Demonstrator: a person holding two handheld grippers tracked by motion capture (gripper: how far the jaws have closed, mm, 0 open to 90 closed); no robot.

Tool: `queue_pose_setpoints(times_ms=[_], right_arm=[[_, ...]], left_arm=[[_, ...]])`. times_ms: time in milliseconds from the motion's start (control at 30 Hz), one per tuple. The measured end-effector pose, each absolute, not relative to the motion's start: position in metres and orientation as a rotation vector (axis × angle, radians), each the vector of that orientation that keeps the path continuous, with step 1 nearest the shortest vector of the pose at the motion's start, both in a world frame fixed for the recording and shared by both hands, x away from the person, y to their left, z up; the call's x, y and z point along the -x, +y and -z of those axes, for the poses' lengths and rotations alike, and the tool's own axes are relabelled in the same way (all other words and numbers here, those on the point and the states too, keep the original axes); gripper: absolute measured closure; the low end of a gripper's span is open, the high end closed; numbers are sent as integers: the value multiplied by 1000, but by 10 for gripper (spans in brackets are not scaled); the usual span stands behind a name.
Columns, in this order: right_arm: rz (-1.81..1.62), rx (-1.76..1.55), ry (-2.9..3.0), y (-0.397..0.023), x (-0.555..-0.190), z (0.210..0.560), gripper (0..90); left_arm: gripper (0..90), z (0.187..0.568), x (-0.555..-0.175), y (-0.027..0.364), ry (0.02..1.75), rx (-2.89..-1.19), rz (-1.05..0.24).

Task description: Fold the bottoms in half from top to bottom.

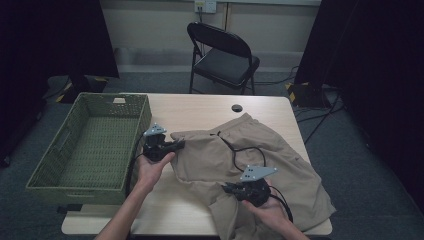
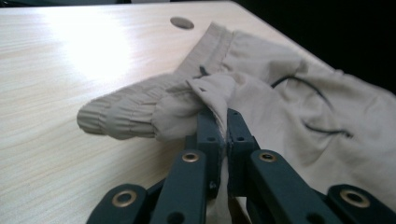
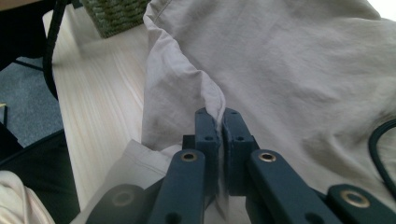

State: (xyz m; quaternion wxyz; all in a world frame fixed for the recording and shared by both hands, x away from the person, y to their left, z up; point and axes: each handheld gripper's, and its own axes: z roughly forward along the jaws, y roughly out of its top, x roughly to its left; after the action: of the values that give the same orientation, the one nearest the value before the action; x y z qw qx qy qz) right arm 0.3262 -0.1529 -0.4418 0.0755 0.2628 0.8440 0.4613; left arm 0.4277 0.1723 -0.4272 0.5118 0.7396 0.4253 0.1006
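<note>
The fingers of both grippers are pinching tan cloth. In the high view the left gripper (image 1: 175,145) sits at the left edge of the trousers (image 1: 270,160), held in the left hand (image 1: 152,167), with its fingers closed on the fabric near the waistband. The right gripper (image 1: 231,190) is nearer, at the near edge of the trousers, held in the right hand (image 1: 270,207), with its fingers also closed on a fold. The trousers lie rumpled across the right half of the surface (image 1: 200,107), a black drawstring (image 1: 235,150) looping over them. A green basket (image 1: 85,107) stands at the left, partly off the surface's edge. A round hole (image 1: 237,108) shows at the far side of the surface, and a black folding chair (image 1: 222,55) stands beyond on the floor.

In the left gripper view the fingers (image 2: 208,128) are pressed together on a raised pinch of cloth just beside the elastic waistband (image 2: 121,119), which lifts off the surface (image 2: 56,70). The drawstring (image 2: 322,126) trails to the right, and the hole (image 2: 182,22) lies far off.

In the right gripper view the fingers (image 3: 233,126) clamp a ridge of fabric (image 3: 299,70) that stands up between them. The bare surface (image 3: 98,102) lies to the left, with the basket (image 3: 119,14) at the top and a black cable (image 3: 380,144) at the right edge.
</note>
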Motion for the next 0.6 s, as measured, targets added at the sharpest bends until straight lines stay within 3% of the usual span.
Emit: queue_pose_setpoints(times_ms=[600], right_arm=[[-1515, -678, 2480, -134, -315, 396, 873]], left_arm=[[879, 396, -424, 187, 1030, -1744, -301]])
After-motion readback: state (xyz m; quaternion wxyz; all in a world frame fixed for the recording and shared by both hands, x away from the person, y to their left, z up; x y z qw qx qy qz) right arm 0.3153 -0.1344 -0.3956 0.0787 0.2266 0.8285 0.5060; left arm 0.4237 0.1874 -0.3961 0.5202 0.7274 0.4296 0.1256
